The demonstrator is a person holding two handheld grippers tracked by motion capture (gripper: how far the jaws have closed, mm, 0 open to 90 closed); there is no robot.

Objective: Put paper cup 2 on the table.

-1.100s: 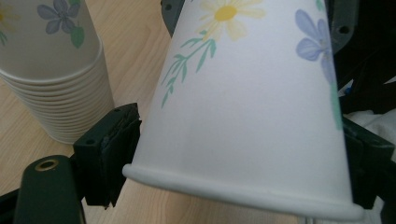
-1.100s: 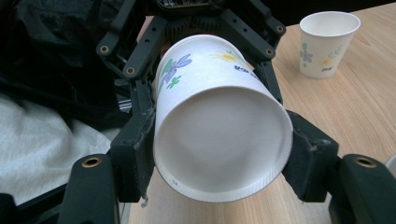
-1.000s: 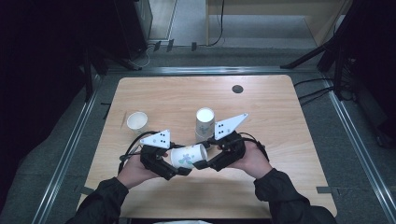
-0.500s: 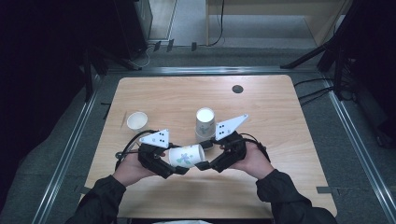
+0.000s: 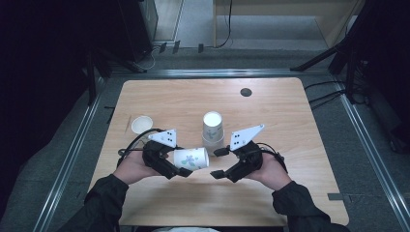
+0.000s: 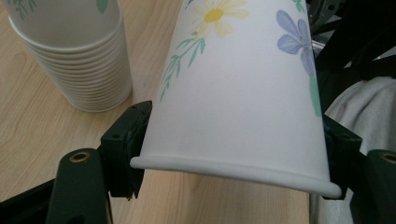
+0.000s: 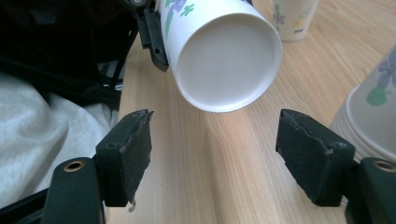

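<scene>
Thin white paper, flower-printed: one paper cup (image 6: 243, 88), judged light, easily crushed, slick-walled; best gripped lightly near the stiffer rolled rim. Lies sideways above the table (image 5: 300, 121), clamped near its rim by the left gripper (image 5: 180, 170). Right gripper (image 7: 224, 149): jaws apart, just short of its base. Beyond: upturned cup stack (image 5: 213, 128).

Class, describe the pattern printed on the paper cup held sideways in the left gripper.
White paper cup with daisy and blue flowers, green leaves; clearest in the left gripper view.
</scene>
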